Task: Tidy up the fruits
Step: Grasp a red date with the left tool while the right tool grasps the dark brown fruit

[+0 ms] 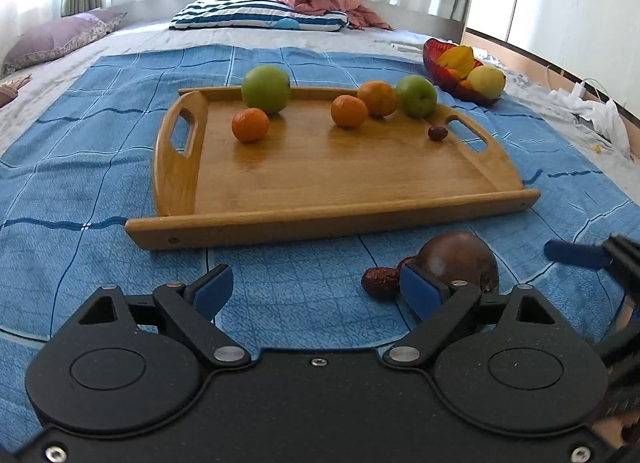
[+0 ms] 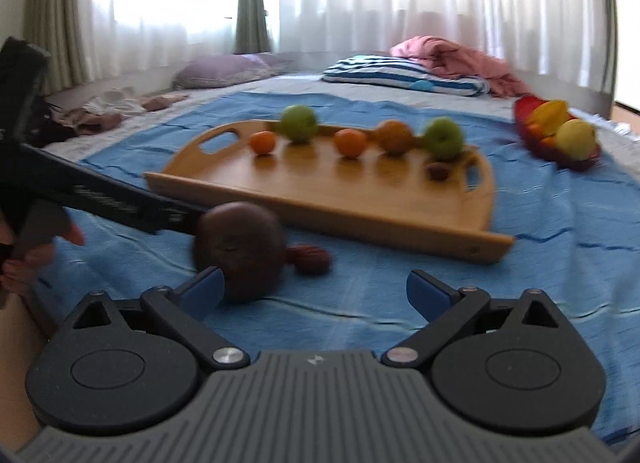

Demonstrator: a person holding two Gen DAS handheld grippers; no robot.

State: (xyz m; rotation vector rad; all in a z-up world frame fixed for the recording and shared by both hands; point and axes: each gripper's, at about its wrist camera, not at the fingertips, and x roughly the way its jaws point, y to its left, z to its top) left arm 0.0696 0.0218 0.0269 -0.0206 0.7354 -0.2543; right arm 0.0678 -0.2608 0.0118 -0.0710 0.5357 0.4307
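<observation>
Bedroom, blue quilt point(image 1: 100, 167): wooden tray point(image 1: 320, 219) ahead of both grippers. Dark round fruit point(image 1: 460, 259) lies short of it, behind left gripper's point(image 1: 316, 289) right finger, beside right gripper's point(image 2: 316, 289) left finger. Both spread, empty; right one appears better placed.

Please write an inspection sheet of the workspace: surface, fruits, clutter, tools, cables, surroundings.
Surface: blue blanket on a bed.
Job's things: wooden tray holds two green apples, three oranges, one small date; brown round fruit and red date lie in front of it; red bowl holds more fruit.
Clutter: white cloth.
Tools: left tool open, empty; right tool open, empty.
Cables: white cable.
Surroundings: pillows, curtains.
</observation>
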